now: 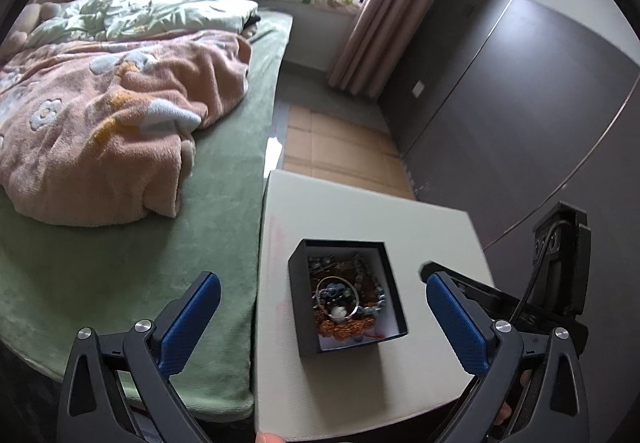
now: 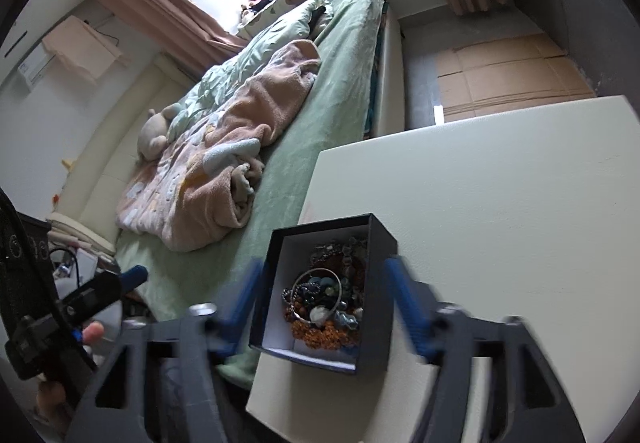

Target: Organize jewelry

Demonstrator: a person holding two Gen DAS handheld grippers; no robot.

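Note:
A black open box point(image 1: 304, 327) with a white inside sits on a cream table point(image 1: 360, 211). It holds a heap of jewelry point(image 1: 344, 295): bead strings, a silver bangle, orange beads. My left gripper point(image 1: 322, 307) is open, its blue pads wide on either side of the box and above it. In the right wrist view the box point(image 2: 374, 307) lies between the blurred blue fingers of my right gripper point(image 2: 324, 285), which is open and empty. The jewelry point(image 2: 326, 299) shows inside. The right gripper also shows at the right edge of the left wrist view point(image 1: 500, 295).
A bed point(image 1: 224, 203) with a green sheet and a peach blanket point(image 1: 104, 123) lies left of the table. Cardboard sheets point(image 1: 340, 147) cover the floor beyond. A dark wardrobe wall point(image 1: 520, 103) stands on the right. The box sits near the table's edge by the bed.

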